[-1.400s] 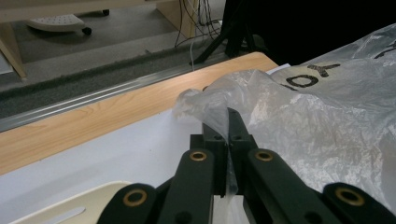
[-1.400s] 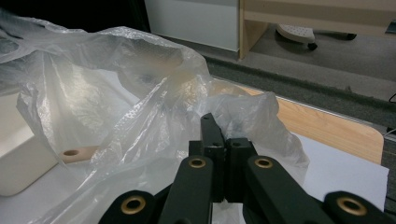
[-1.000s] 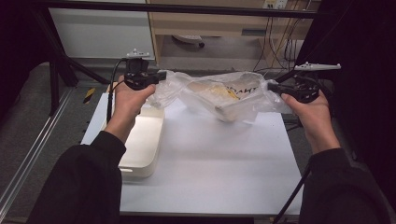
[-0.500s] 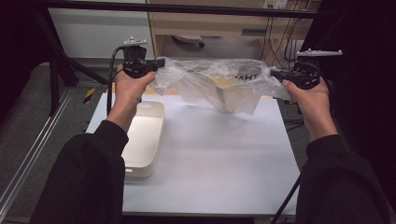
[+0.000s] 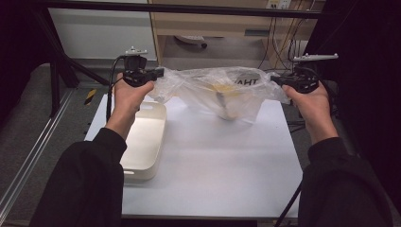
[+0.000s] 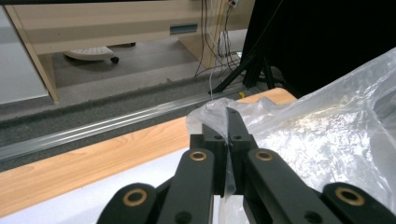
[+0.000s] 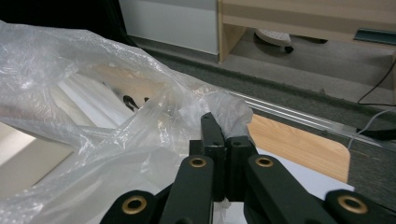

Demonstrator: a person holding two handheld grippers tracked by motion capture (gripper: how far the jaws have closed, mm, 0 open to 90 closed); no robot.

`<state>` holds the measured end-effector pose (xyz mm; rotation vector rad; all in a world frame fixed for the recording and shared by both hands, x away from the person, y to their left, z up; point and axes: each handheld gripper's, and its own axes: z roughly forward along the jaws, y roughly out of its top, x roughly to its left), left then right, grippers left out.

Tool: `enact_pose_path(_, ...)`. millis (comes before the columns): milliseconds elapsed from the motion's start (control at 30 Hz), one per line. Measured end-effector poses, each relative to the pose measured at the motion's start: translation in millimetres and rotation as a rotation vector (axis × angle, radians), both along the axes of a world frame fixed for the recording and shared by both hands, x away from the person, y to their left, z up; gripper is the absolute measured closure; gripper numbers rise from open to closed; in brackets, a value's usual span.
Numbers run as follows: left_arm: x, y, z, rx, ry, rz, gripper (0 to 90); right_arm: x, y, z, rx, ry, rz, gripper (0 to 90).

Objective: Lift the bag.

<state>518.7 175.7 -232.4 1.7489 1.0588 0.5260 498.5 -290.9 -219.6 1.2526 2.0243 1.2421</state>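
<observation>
I have a clear plastic bag (image 5: pixel 215 90) stretched between my two tools, lifted above the far half of the white surface (image 5: pixel 208 161). My left hand-held gripper (image 5: pixel 158 73) has its jaws clamped tight on the bag's left edge; in the left gripper view the two black jaws of the left hand-held gripper (image 6: pixel 227 126) meet with a crumpled fold of the plastic bag (image 6: pixel 327 140) pinched between them. My right hand-held gripper (image 5: pixel 276 80) does the same at the opposite edge, and in the right gripper view the right hand-held gripper (image 7: pixel 218 130) is closed narrow on a bunched bit of the plastic bag (image 7: pixel 93 107).

The bag sags in the middle, its lowest part hanging just over the surface near the far centre; I cannot tell whether it touches. Inside it I see something pale and yellowish (image 5: pixel 227 97), with dark lettering (image 5: pixel 247 81) showing through the film near the right side, but the wrinkled plastic blurs the contents too much to name them.

A cream tray (image 5: pixel 144 142) sits at the surface's left edge, under my left forearm, well apart from the bag's low point. Both hands are raised at about the same height, near the far corners. Beyond the surface lies a wooden strip (image 6: pixel 93 158), then grey floor (image 6: pixel 140 88).
</observation>
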Motion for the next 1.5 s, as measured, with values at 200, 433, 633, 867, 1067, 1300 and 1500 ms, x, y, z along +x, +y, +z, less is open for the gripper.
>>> enact_pose_path(200, -10.2, 7.3, -9.3, -0.001, 0.024, -0.010, 90.0, -7.8, -0.9, -5.8, 0.010, 0.003, 0.029, 90.0)
enact_pose_path(433, -34.0, 13.7, -23.3, 0.010, 0.049, -0.057, 90.0, -25.6, 1.6, -18.5, 0.004, 0.014, 0.074, 90.0)
enact_pose_path(633, -63.0, 16.3, -38.8, 0.032, 0.078, -0.110, 90.0, -46.5, 3.3, -36.0, -0.009, 0.027, 0.111, 90.0)
enact_pose_path(867, -97.4, 13.6, -54.4, 0.038, 0.081, -0.165, 90.0, -72.6, -1.2, -61.4, -0.004, 0.046, 0.135, 90.0)
enact_pose_path(1067, -127.1, 4.0, -76.7, 0.033, 0.110, -0.209, 90.0, -97.6, -6.5, -90.8, -0.013, 0.071, 0.139, 90.0)
enact_pose_path(1300, -163.6, -7.5, -112.4, 0.070, 0.156, -0.257, 90.0, -128.5, -12.0, -123.4, -0.020, 0.109, 0.147, 90.0)
enact_pose_path(1500, -186.3, -13.3, -138.6, 0.085, 0.192, -0.278, 90.0, -149.5, -12.7, -150.6, -0.043, 0.146, 0.157, 90.0)
